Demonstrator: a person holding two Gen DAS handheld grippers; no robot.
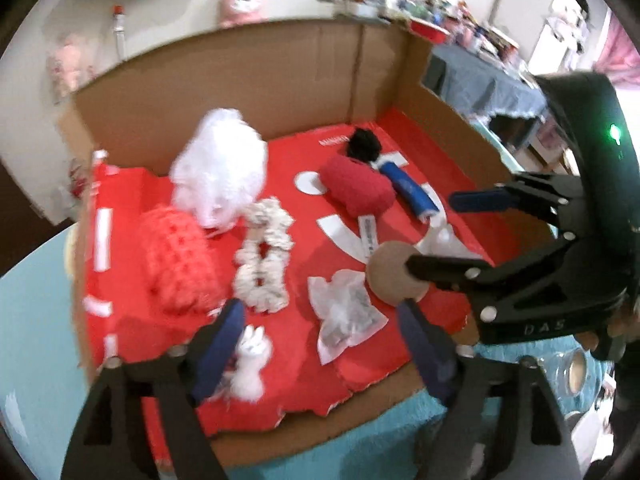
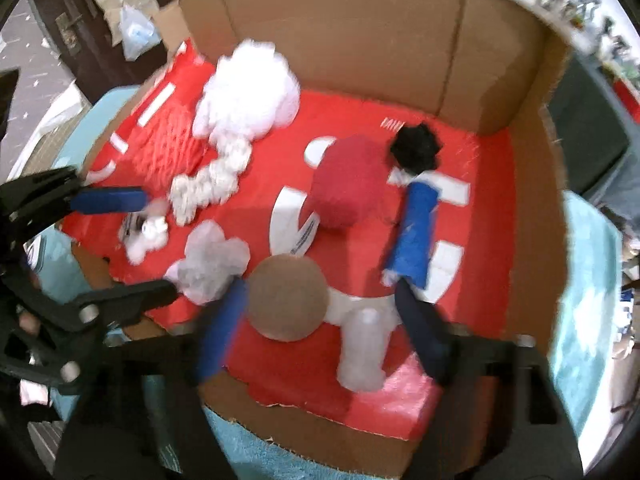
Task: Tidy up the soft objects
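- Setting: a shallow cardboard box (image 1: 248,64) with a red printed liner (image 1: 296,352) stands on a table under a turquoise cloth (image 1: 36,344); the soft objects lie scattered on the liner.
- Left claw (image 1: 320,344): jaws stand wide apart and grip nothing. A small white fluffy piece (image 1: 252,364) lies just beside its left blue pad (image 1: 220,348), whether touching cannot be told. A crumpled clear plastic bag (image 1: 344,312) lies between the jaws and slightly ahead.
- Right claw (image 2: 320,328): jaws likewise spread and empty. A brown cardboard disc (image 2: 286,298) lies just inside its left finger, and a clear plastic piece (image 2: 362,348) lies between the jaws, untouched.
- Ahead of the right claw: a blue wrapped roll (image 2: 414,236) lies with its long axis pointing nearly straight away from the claw, its near end just ahead of the right finger. A red knitted bundle (image 2: 348,184) and a black tuft (image 2: 416,148) lie farther ahead.
- Ahead of the left claw: a cream ruffled band (image 1: 262,256), a red mesh sponge (image 1: 176,264) and a white netting puff (image 1: 220,168), in that order of distance.
- Judgement: the right hand is nearer the roll; the left hand is nearer the fluffy piece and the bag, so either can likely close where it hangs.
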